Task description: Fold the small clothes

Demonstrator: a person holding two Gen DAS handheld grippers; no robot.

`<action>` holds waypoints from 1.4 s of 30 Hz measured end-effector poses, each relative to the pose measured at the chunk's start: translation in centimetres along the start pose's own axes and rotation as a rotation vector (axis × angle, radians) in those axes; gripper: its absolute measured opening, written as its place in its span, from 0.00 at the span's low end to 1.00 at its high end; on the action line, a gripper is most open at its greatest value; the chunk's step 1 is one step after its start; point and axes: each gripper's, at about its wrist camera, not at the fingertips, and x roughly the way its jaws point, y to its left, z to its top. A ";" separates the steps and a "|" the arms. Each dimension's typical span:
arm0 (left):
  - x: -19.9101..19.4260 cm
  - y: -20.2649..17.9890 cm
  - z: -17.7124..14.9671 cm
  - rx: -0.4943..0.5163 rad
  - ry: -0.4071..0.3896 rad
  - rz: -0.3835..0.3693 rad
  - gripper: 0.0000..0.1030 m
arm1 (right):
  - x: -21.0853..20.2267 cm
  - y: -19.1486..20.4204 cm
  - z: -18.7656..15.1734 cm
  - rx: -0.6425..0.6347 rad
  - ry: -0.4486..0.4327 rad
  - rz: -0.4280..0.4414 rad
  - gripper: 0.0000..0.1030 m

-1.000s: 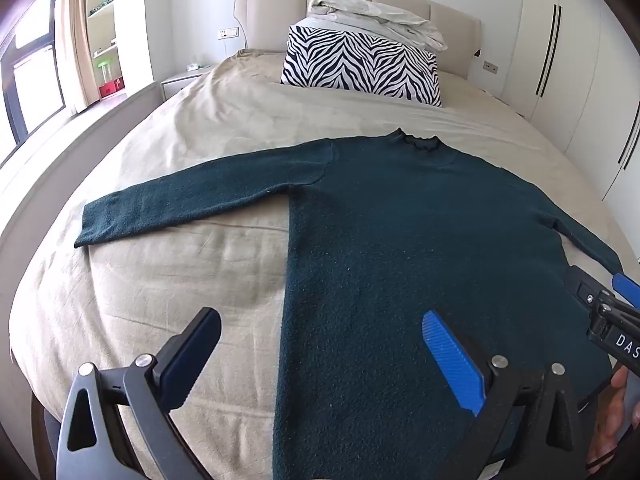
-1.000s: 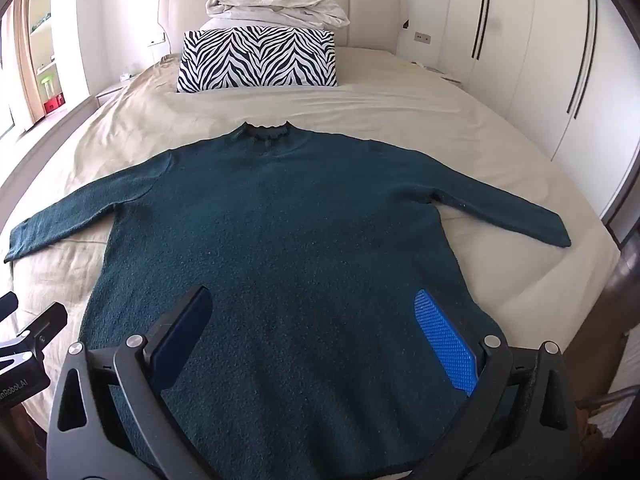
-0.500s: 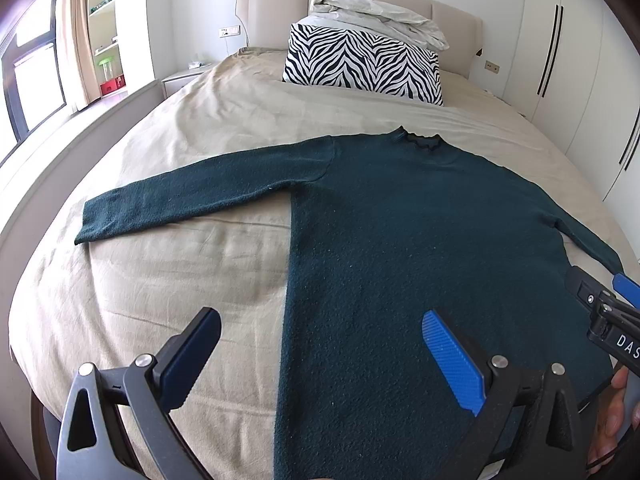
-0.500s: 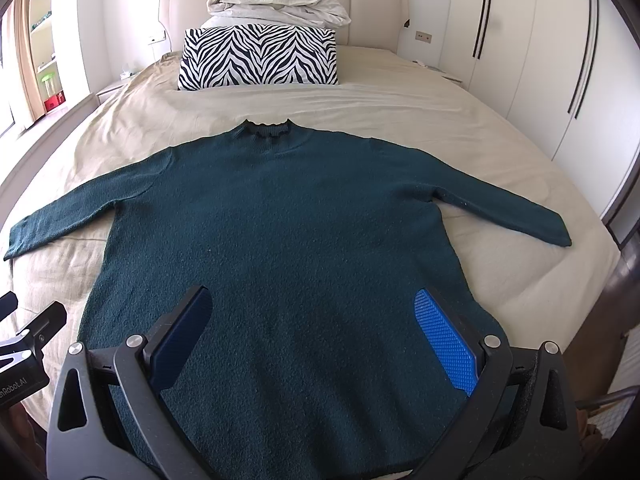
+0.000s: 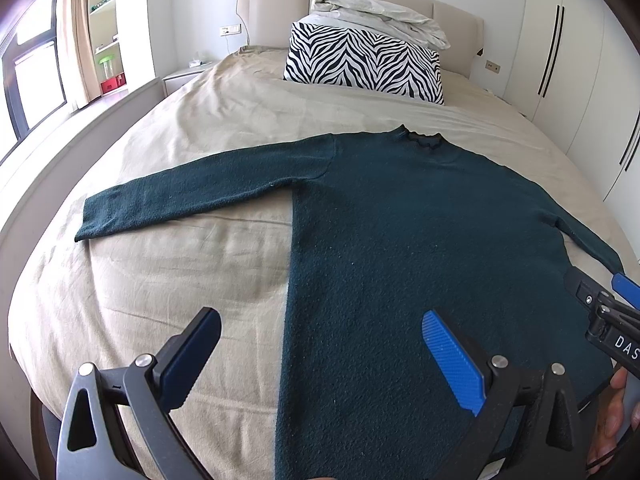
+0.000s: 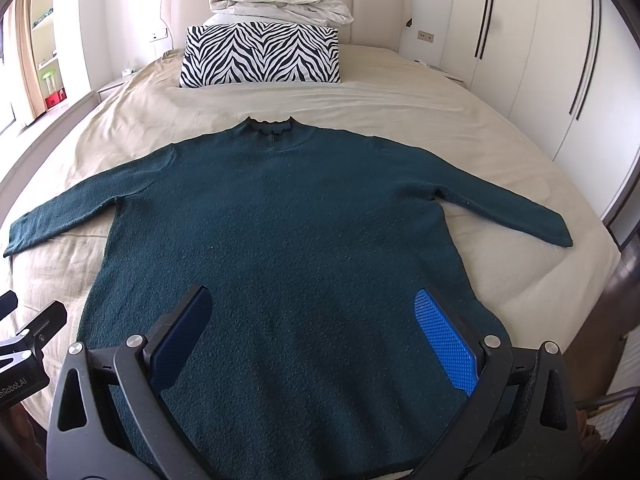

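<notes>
Lying flat and face-up on the beige-sheeted bed [image 6: 400, 120], the dark teal knitted long-sleeved sweater [image 6: 296, 232] has both sleeves spread out to the sides and its collar toward the zebra-striped pillow [image 6: 260, 56]. Above the sweater's left side edge hovers the left gripper [image 5: 320, 356], fingers spread wide and holding nothing, while the right gripper [image 6: 316, 332] hangs over the lower body of the sweater, fingers equally wide apart and empty

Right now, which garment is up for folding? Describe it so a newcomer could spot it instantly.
Start at the beige bed with the zebra-striped pillow by its headboard. In front of that pillow lies the dark teal sweater, flat, both sleeves spread wide. It is the only dark garment on the pale sheet.
</notes>
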 end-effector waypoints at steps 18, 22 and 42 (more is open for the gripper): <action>0.1 0.1 -0.3 -0.002 0.002 0.002 1.00 | 0.0 0.4 -0.1 -0.012 0.005 -0.002 1.00; 0.2 0.1 -0.4 -0.003 0.003 0.001 1.00 | 0.0 0.4 0.0 -0.017 0.006 -0.002 1.00; 0.2 0.8 -0.8 -0.014 0.012 -0.007 1.00 | 0.0 0.7 0.0 -0.030 0.011 -0.002 1.00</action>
